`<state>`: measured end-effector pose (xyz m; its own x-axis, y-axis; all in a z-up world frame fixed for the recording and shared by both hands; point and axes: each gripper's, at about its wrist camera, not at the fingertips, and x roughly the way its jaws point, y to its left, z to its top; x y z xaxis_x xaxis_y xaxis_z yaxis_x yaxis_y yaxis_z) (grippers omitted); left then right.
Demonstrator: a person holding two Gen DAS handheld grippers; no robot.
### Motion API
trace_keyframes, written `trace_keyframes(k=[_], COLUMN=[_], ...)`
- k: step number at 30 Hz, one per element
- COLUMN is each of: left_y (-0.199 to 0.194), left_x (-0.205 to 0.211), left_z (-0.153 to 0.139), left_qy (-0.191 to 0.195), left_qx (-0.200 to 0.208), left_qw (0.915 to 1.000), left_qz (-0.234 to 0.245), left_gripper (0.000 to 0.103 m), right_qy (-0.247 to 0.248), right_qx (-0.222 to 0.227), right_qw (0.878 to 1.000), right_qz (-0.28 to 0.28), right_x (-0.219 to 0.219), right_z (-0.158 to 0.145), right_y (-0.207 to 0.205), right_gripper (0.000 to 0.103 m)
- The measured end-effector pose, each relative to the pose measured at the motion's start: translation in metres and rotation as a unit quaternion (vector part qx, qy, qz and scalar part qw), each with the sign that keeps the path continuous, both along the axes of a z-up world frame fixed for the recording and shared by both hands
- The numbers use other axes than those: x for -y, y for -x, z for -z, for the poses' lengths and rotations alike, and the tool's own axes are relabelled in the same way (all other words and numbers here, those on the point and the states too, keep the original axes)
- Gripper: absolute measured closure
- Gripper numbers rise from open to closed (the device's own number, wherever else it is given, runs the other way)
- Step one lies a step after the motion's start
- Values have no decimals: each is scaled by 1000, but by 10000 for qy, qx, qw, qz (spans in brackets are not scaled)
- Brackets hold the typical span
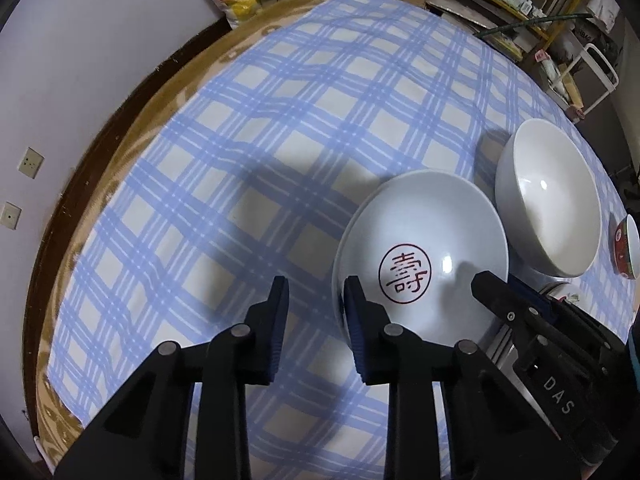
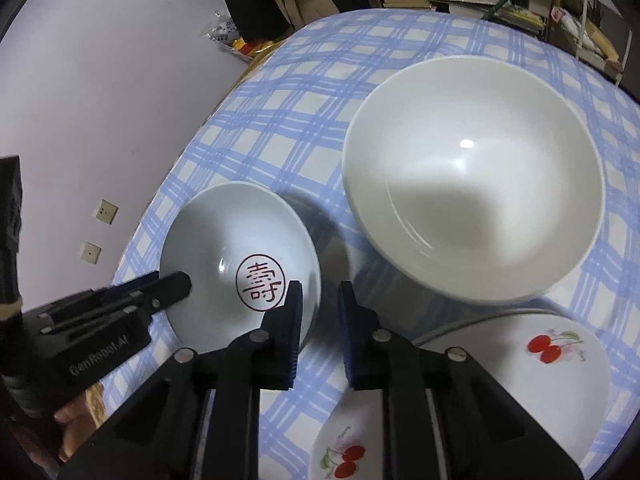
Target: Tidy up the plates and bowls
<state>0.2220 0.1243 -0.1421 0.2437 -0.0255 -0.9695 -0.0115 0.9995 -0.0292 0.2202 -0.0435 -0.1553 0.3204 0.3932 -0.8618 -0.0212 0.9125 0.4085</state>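
Both my grippers straddling the red-stamped bowl (image 1: 420, 248) rim, left gripper (image 1: 316, 320) and right gripper (image 2: 318, 320) each clamped on it, large white bowl (image 2: 472, 176) beyond my right fingers.

- A table under a blue-and-white checked tablecloth (image 2: 280, 128), a tan patterned cover (image 1: 132, 136) showing at its edge.
- A large plain white ceramic bowl (image 2: 472, 184) stands on the cloth.
- Just left of it: a pale bowl with a red character seal (image 2: 240, 256).
- Nearer the camera than the large bowl: two white plates with cherry prints (image 2: 560, 364) (image 2: 344, 452).
- Right of the large bowl: a small red-patterned bowl (image 1: 626, 252).
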Motion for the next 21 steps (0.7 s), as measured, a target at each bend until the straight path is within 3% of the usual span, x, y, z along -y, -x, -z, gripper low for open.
trace_keyframes(k=[9, 21], left_y=[-7, -9], left_x=[-9, -7], left_z=[7, 7], left_qy=[344, 291], left_qx=[-160, -153], left_qw=[9992, 9995], left_qz=[-115, -19], left_gripper=[76, 76], right_qy=[10, 277], right_qx=[-172, -215], right_qw=[9998, 9993], right_qz=[134, 161], right_x=[0, -8], right_z=[8, 11], right_y=[-4, -4], right_gripper=[86, 89])
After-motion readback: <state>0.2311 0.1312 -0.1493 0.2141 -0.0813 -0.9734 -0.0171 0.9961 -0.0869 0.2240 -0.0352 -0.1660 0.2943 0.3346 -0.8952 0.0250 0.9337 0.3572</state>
